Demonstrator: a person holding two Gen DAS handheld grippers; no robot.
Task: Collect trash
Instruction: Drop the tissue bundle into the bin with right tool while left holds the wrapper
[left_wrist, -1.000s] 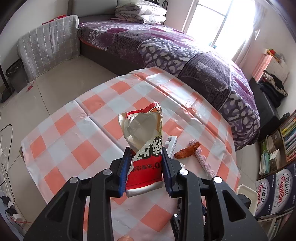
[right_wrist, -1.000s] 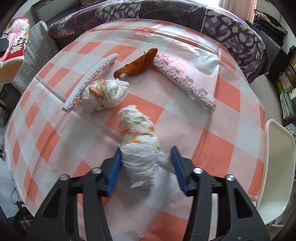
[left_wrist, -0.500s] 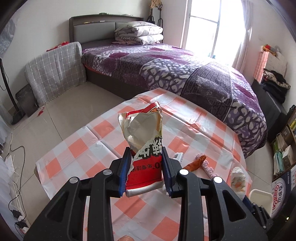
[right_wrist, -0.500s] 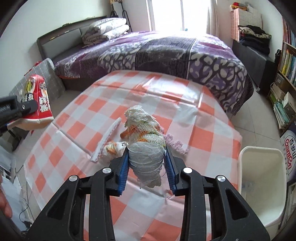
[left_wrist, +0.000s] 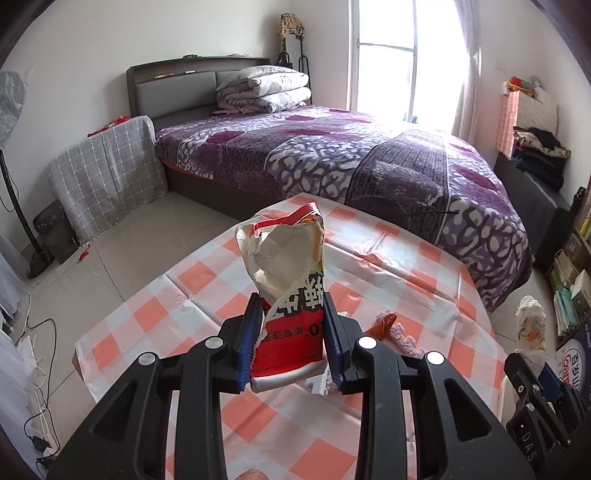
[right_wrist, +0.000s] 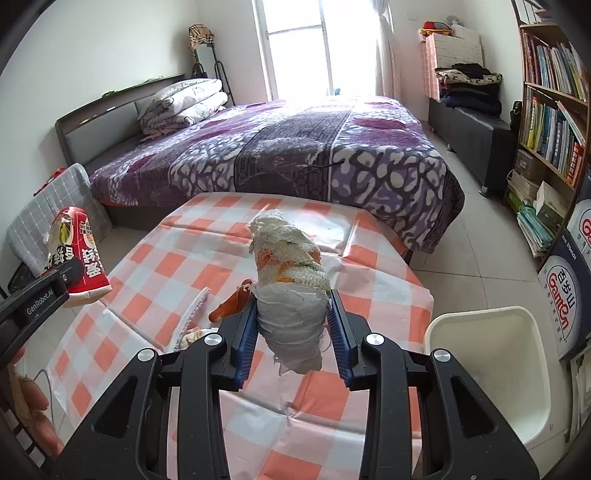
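Note:
My left gripper (left_wrist: 290, 343) is shut on a torn red and white snack bag (left_wrist: 286, 291) and holds it above the checked table (left_wrist: 207, 295). The bag also shows in the right wrist view (right_wrist: 75, 254). My right gripper (right_wrist: 291, 328) is shut on a crumpled white wad of tissue (right_wrist: 291, 280) with orange stains, held above the table; the wad also shows in the left wrist view (left_wrist: 531, 328). A white bin (right_wrist: 487, 373) stands off the table's right edge, below right of the right gripper.
On the table lie an orange peel (right_wrist: 232, 301), a white foam strip (right_wrist: 190, 319), a small tissue wad (right_wrist: 194, 336) and a pink knitted strip (left_wrist: 406, 338). A purple bed (right_wrist: 295, 147) stands behind the table; a bookshelf (right_wrist: 554, 122) is at the right.
Both grippers have risen higher above the table with their loads. The right gripper shut on the tissue wad and lifted it off the table; the bin now shows closer at the right.

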